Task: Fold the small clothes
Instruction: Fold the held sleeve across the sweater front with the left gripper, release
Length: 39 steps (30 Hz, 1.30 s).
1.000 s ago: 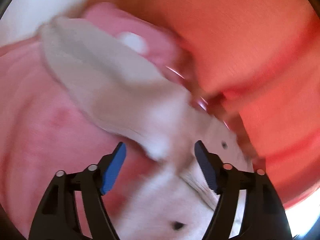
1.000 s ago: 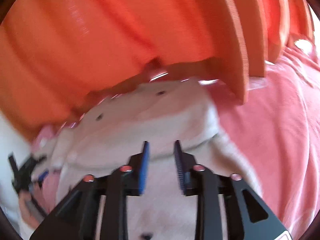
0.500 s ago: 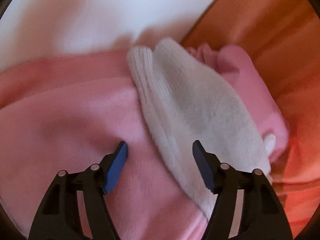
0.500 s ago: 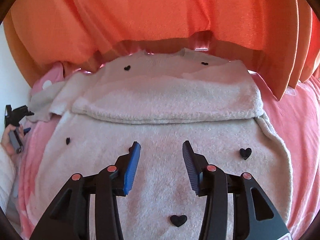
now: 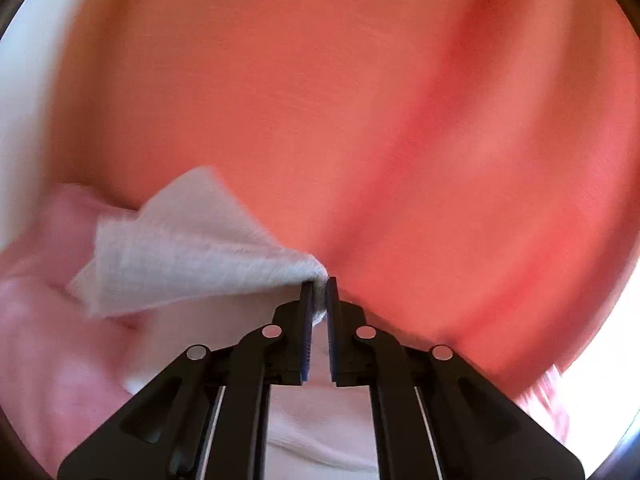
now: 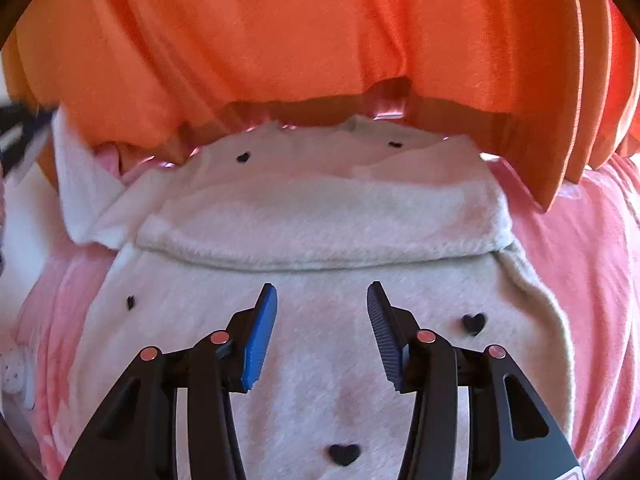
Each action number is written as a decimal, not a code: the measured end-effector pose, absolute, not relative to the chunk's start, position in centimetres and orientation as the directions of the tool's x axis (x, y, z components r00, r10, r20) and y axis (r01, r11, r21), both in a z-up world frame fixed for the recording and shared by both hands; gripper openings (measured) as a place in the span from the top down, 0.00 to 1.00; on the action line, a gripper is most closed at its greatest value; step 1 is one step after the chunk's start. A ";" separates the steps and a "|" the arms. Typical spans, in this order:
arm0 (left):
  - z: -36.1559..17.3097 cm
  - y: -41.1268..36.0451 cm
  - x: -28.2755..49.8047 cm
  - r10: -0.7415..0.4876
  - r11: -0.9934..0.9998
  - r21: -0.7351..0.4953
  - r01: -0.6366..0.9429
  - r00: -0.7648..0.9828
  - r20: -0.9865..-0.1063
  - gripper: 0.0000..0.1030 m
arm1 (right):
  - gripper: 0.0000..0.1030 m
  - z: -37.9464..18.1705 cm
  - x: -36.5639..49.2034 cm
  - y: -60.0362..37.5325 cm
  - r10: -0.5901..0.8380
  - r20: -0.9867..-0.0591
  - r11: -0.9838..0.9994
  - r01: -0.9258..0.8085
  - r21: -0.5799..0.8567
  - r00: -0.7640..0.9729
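Observation:
A small cream fleece garment (image 6: 320, 360) with black hearts lies on a pink blanket (image 6: 580, 280), its far part folded over in a band (image 6: 320, 220). My right gripper (image 6: 322, 300) is open and empty just above the garment's middle. My left gripper (image 5: 319, 284) is shut on the garment's left sleeve (image 5: 192, 248) and holds it lifted; the view is blurred. The lifted sleeve (image 6: 76, 184) and the left gripper (image 6: 20, 136) show at the far left of the right wrist view.
An orange curtain (image 6: 320, 40) hangs right behind the garment and fills the far side of both views (image 5: 360, 120). A white wall (image 5: 24, 100) is at the left. Pink blanket (image 5: 48, 340) spreads on both sides.
My left gripper has closed on the sleeve and lifted it toward the curtain. My right gripper has opened wider and drawn back a little over the garment.

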<state>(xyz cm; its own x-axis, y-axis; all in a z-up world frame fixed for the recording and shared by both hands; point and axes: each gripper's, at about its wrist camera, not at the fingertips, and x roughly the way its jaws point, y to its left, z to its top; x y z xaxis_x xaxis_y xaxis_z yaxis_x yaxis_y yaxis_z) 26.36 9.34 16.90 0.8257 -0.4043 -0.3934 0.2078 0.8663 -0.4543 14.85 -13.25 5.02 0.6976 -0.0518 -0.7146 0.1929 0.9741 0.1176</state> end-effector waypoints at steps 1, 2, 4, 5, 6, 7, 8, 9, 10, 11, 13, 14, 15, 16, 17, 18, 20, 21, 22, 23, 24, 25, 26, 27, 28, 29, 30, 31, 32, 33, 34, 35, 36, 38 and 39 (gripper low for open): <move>16.5 6.7 26.2 -0.445 0.855 -0.459 0.242 0.797 -0.409 0.91 | 0.50 5.0 15.0 -13.8 -0.069 -0.715 0.972 0.208 0.109 0.696; 15.2 3.3 25.9 -0.497 0.833 -0.480 0.275 0.753 -0.431 0.90 | 0.50 4.9 15.2 -14.3 -0.079 -0.717 0.969 0.221 0.107 0.692; 11.9 -1.4 25.3 -0.543 0.816 -0.501 0.289 0.680 -0.493 0.85 | 0.50 4.5 15.5 -15.5 -0.086 -0.726 0.962 0.247 0.118 0.682; 9.5 -3.1 24.8 -0.546 0.816 -0.515 0.262 0.645 -0.536 0.82 | 0.50 4.3 15.5 -16.2 -0.084 -0.732 0.955 0.265 0.135 0.676; 7.3 -3.7 24.1 -0.547 0.812 -0.537 0.227 0.618 -0.565 0.82 | 0.50 4.1 15.5 -16.7 -0.078 -0.736 0.949 0.277 0.152 0.672; 5.7 -3.8 23.1 -0.545 0.812 -0.549 0.201 0.600 -0.586 0.82 | 0.50 3.9 15.5 -17.4 -0.063 -0.742 0.938 0.294 0.184 0.667; 4.7 -3.3 21.9 -0.533 0.820 -0.540 0.190 0.595 -0.601 0.82 | 0.49 3.8 15.5 -17.8 -0.049 -0.745 0.930 0.303 0.210 0.665; 4.0 -2.3 20.3 -0.503 0.841 -0.512 0.176 0.603 -0.619 0.81 | 0.49 3.6 15.5 -18.1 -0.031 -0.747 0.922 0.308 0.235 0.664; 3.6 -0.7 18.2 -0.457 0.870 -0.463 0.166 0.621 -0.637 0.80 | 0.49 3.5 15.6 -18.1 -0.002 -0.747 0.916 0.300 0.265 0.665; 3.7 2.1 15.4 -0.408 0.895 -0.422 0.145 0.647 -0.644 0.74 | 0.49 3.5 15.7 -17.9 0.008 -0.746 0.917 0.292 0.271 0.666; 3.9 4.5 10.9 -0.338 0.922 -0.374 0.097 0.671 -0.660 0.65 | 0.49 3.2 15.7 -16.8 -0.003 -0.741 0.931 0.272 0.243 0.672; 4.0 6.1 9.6 -0.306 0.930 -0.362 0.063 0.678 -0.669 0.64 | 0.50 3.0 15.7 -16.1 -0.012 -0.740 0.941 0.259 0.220 0.673; 4.4 7.0 8.8 -0.292 0.932 -0.360 0.044 0.682 -0.671 0.62 | 0.50 2.8 15.6 -15.4 -0.020 -0.739 0.949 0.245 0.197 0.673; 4.9 8.2 8.1 -0.279 0.933 -0.359 0.029 0.688 -0.670 0.61 | 0.50 2.5 15.5 -14.5 -0.035 -0.737 0.959 0.231 0.166 0.675; 4.7 10.3 6.5 -0.251 0.937 -0.349 0.002 0.699 -0.670 0.57 | 0.50 2.4 15.2 -13.9 -0.047 -0.734 0.963 0.225 0.146 0.678; 5.0 11.5 5.1 -0.231 0.942 -0.335 -0.010 0.705 -0.670 0.55 | 0.50 2.3 14.9 -13.2 -0.055 -0.726 0.969 0.213 0.128 0.685; 5.7 12.5 4.3 -0.191 0.956 -0.294 -0.021 0.714 -0.673 0.55 | 0.49 2.3 14.6 -12.5 -0.064 -0.722 0.974 0.199 0.105 0.689; 6.1 13.3 3.7 -0.187 0.959 -0.284 -0.016 0.718 -0.671 0.55 | 0.49 2.3 14.4 -12.1 -0.069 -0.719 0.977 0.194 0.092 0.691; 6.6 13.7 3.4 -0.176 0.963 -0.269 -0.014 0.727 -0.664 0.54 | 0.50 2.3 14.3 -11.8 -0.075 -0.716 0.978 0.191 0.082 0.694; 6.8 13.6 3.1 -0.164 0.965 -0.260 -0.017 0.734 -0.659 0.52 | 0.50 2.3 14.2 -11.5 -0.084 -0.714 0.979 0.191 0.070 0.695; 7.1 13.8 2.9 -0.155 0.967 -0.255 -0.023 0.741 -0.653 0.50 | 0.49 2.3 14.2 -11.4 -0.089 -0.713 0.980 0.191 0.063 0.695; 7.2 14.0 2.9 -0.153 0.966 -0.257 -0.025 0.745 -0.649 0.49 | 0.49 2.4 14.2 -11.3 -0.089 -0.712 0.980 0.189 0.063 0.697; 7.3 14.1 3.0 -0.157 0.963 -0.267 -0.028 0.747 -0.645 0.48 | 0.49 2.5 14.2 -11.3 -0.086 -0.711 0.980 0.189 0.066 0.698; 7.4 14.2 3.4 -0.164 0.960 -0.279 -0.029 0.747 -0.644 0.48 | 0.49 2.6 14.3 -11.3 -0.083 -0.711 0.979 0.190 0.072 0.698; 7.3 14.1 4.1 -0.164 0.957 -0.287 -0.039 0.744 -0.648 0.47 | 0.49 2.9 14.4 -11.4 -0.074 -0.708 0.979 0.186 0.082 0.702; 7.2 14.2 4.6 -0.161 0.956 -0.291 -0.048 0.740 -0.653 0.47 | 0.49 3.3 14.5 -11.7 -0.070 -0.699 0.978 0.187 0.091 0.712; 7.0 14.3 5.3 -0.162 0.952 -0.300 -0.059 0.735 -0.658 0.47 | 0.49 3.6 14.6 -11.8 -0.070 -0.694 0.977 0.190 0.097 0.717; 6.7 14.2 6.6 -0.163 0.946 -0.315 -0.077 0.727 -0.667 0.47 | 0.48 4.1 14.7 -12.2 -0.063 -0.686 0.975 0.191 0.113 0.725; 6.5 14.2 7.5 -0.162 0.942 -0.324 -0.090 0.723 -0.671 0.47 | 0.44 4.5 14.8 -12.6 -0.051 -0.678 0.973 0.188 0.130 0.733; 6.2 14.1 8.8 -0.161 0.935 -0.339 -0.107 0.723 -0.672 0.47 | 0.41 4.8 14.9 -13.0 -0.038 -0.672 0.972 0.185 0.148 0.739; 6.0 14.1 9.7 -0.160 0.931 -0.347 -0.116 0.724 -0.671 0.47 | 0.39 5.1 15.2 -13.4 -0.026 -0.668 0.969 0.183 0.166 0.744; 5.6 13.8 11.3 -0.152 0.927 -0.351 -0.132 0.723 -0.674 0.47 | 0.39 5.1 15.5 -13.9 -0.012 -0.668 0.965 0.185 0.188 0.744; 5.3 13.5 12.5 -0.148 0.926 -0.352 -0.140 0.723 -0.675 0.47 | 0.39 5.0 15.9 -14.3 0.001 -0.671 0.960 0.186 0.207 0.742; 4.2 12.9 15.3 -0.136 0.932 -0.334 -0.143 0.714 -0.686 0.47 | 0.38 4.5 17.2 -15.4 0.053 -0.688 0.940 0.195 0.279 0.724; 3.8 12.7 16.2 -0.130 0.936 -0.322 -0.143 0.709 -0.693 0.47 | 0.38 4.2 17.9 -15.9 0.084 -0.691 0.928 0.196 0.316 0.718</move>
<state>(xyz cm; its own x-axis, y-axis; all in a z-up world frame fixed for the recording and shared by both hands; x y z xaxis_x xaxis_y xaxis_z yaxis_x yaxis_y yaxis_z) 16.16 12.66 3.80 0.7092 -0.1296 -0.6930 -0.1432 0.9360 -0.3216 17.89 -15.87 4.22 0.7182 0.0840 -0.6907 0.1955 0.9283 0.3162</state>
